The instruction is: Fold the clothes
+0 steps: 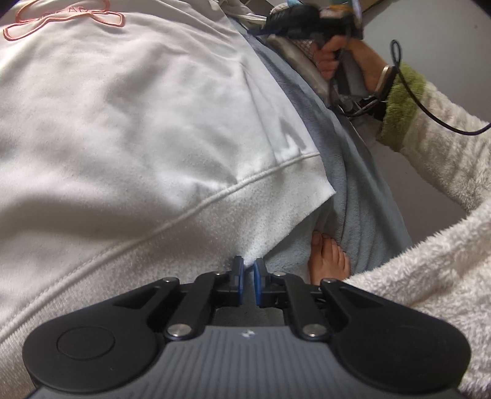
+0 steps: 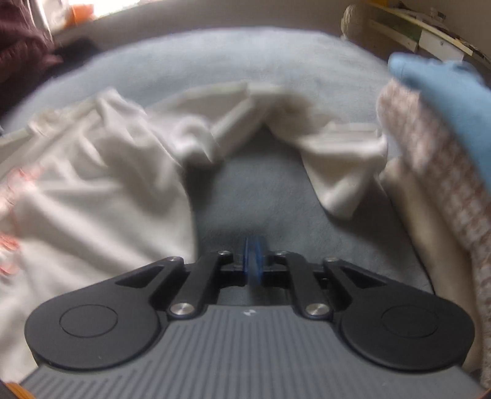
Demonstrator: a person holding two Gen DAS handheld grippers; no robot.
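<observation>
White fleece sweatshirt (image 1: 129,129) fills everything left of and ahead of the left gripper (image 1: 249,271), spread on a grey-blue blanket (image 1: 362,196). Pink outline logo (image 1: 66,17) sits far ahead-left of the tips. Ribbed hem band (image 1: 184,221) runs diagonally just ahead of the jaws, and the hem corner comes down right at the tips. Jaws are nearly together with a thin gap; white fabric seems to sit between the blue pads (image 1: 259,276), so it reads as a pinch on the hem edge, but how much cloth is caught can't be told. Just right of the tips a bare foot (image 1: 328,261) shows past the blanket edge. Far ahead-right is the person's other hand (image 1: 330,58) on its tool handle, sleeve (image 1: 445,147) fluffy cream with a green cuff.

Right wrist view is blurred. Sweatshirt (image 2: 92,184) lies left of and ahead of the right gripper (image 2: 253,261), a sleeve or hood part bunched ahead. Jaws pressed together, nothing held, only bare blanket (image 2: 260,199) in front. To the right is a stack of other garments (image 2: 435,159), blue on top.

Step judged: securing the hem to start a fold. To do it well, get the full thickness of hem band in the left pinch, bring the right tongs to a matching hem or side point, open there and grip before lifting. Lift both evenly, keep the hem taut, and flatten the bunched part first or the fold will trap wrinkles.
</observation>
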